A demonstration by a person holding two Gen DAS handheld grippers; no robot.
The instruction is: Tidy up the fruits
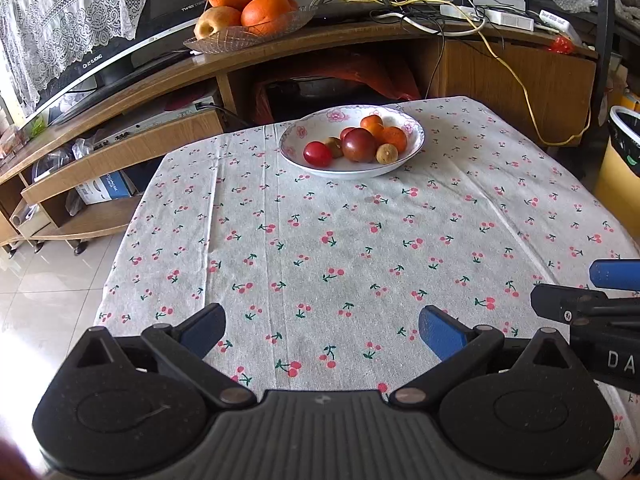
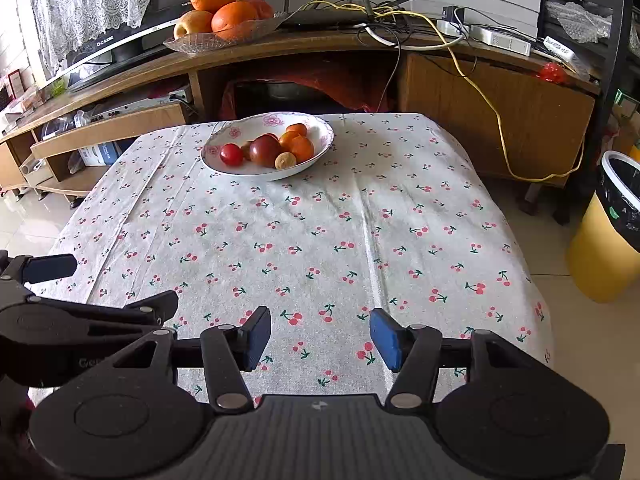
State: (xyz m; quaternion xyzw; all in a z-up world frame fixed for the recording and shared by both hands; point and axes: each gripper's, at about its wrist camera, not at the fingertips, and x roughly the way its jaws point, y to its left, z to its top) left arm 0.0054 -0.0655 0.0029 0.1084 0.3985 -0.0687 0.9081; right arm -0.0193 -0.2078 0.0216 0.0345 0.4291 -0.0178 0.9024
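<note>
A white flowered bowl [image 1: 296,136] stands at the far side of the table; it also shows in the right wrist view [image 2: 320,124]. It holds several small fruits: a red tomato [image 1: 317,153], a dark red one [image 1: 359,144], oranges [image 1: 394,138] and a tan round fruit [image 1: 387,153]. My left gripper [image 1: 322,330] is open and empty, low over the near cloth. My right gripper [image 2: 320,338] is open and empty beside it, also near the front edge. Each gripper shows at the edge of the other's view.
The table wears a white cherry-print cloth [image 1: 340,240]. Behind it a wooden TV cabinet [image 1: 500,64] carries a glass dish of large oranges and an apple [image 1: 248,12], cables and a TV. A yellow bin [image 2: 608,228] stands to the right on the floor.
</note>
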